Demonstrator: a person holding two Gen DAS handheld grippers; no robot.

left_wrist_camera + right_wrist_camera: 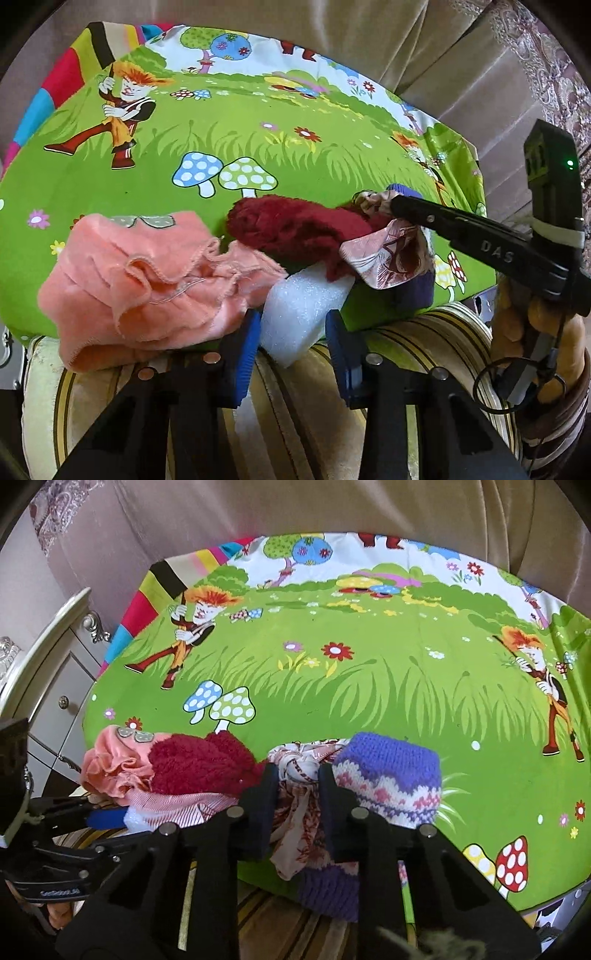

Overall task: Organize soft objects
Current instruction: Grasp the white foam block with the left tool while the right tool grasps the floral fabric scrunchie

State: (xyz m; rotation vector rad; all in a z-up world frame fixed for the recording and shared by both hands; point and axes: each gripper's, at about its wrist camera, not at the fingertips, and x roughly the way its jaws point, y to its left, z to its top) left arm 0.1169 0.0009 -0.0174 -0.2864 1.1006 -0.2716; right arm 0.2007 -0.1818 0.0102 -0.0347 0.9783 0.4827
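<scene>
Soft things lie along the near edge of a green cartoon-print sheet. A white foam block sits between the fingers of my left gripper, which touch its sides. A peach-pink cloth lies left of it, a dark red fuzzy piece behind it. My right gripper is shut on a patterned pink-and-white scarf; it also shows in the left wrist view. A purple knitted hat lies just right of the scarf.
The sheet covers a cushion resting on a striped sofa arm. A beige curtain hangs behind. A white cabinet with drawers stands at the left. The far part of the sheet bears nothing.
</scene>
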